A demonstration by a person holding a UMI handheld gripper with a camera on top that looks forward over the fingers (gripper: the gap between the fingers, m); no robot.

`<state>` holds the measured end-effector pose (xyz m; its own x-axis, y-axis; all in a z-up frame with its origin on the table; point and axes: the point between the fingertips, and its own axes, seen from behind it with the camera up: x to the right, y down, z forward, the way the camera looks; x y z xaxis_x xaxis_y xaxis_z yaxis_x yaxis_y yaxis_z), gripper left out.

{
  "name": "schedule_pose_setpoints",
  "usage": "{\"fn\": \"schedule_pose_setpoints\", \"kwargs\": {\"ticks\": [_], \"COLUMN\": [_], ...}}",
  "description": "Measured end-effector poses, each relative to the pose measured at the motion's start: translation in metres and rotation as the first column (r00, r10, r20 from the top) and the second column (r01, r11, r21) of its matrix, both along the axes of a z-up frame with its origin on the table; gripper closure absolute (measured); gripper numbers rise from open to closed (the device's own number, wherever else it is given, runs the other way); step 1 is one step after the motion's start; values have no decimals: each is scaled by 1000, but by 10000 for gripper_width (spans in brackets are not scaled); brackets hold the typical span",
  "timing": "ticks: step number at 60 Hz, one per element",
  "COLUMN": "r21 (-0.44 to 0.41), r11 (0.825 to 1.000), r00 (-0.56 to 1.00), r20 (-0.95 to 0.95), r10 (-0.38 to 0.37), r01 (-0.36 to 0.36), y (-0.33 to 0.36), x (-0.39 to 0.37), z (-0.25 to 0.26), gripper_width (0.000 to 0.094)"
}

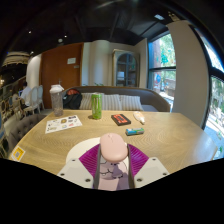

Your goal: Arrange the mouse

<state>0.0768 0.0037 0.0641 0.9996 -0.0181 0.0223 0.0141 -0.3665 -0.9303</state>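
A pale pink computer mouse (113,148) sits between my gripper's (113,160) two fingers, whose magenta pads (90,158) press on both its sides. The mouse is held above the light wooden table (170,135), with its nose pointing away from me. The gripper is shut on the mouse.
On the table beyond the fingers stand a green bottle (97,105), a clear cup (57,98), a printed sheet (63,124), a dark red box (121,119), a white object (139,117) and a teal item (135,131). A sofa (125,100) lies behind, with windows at the right.
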Motion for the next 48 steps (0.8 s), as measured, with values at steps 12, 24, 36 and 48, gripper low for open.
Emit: {"fn": "schedule_pose_setpoints", "kwargs": {"ticks": [12, 24, 36, 48], "r21": [-120, -161, -173, -40], "r11": [993, 987, 985, 998], "r00": [1000, 999, 1000, 996], "r20": [-24, 32, -12, -84], "r10": [-12, 1, 14, 42], "r01": [9, 5, -16, -45], "y": [1, -1, -5, -43], "x": [-8, -9, -8, -11], "z": [-50, -72, -70, -26], "gripper_width": [511, 500, 259, 92]}}
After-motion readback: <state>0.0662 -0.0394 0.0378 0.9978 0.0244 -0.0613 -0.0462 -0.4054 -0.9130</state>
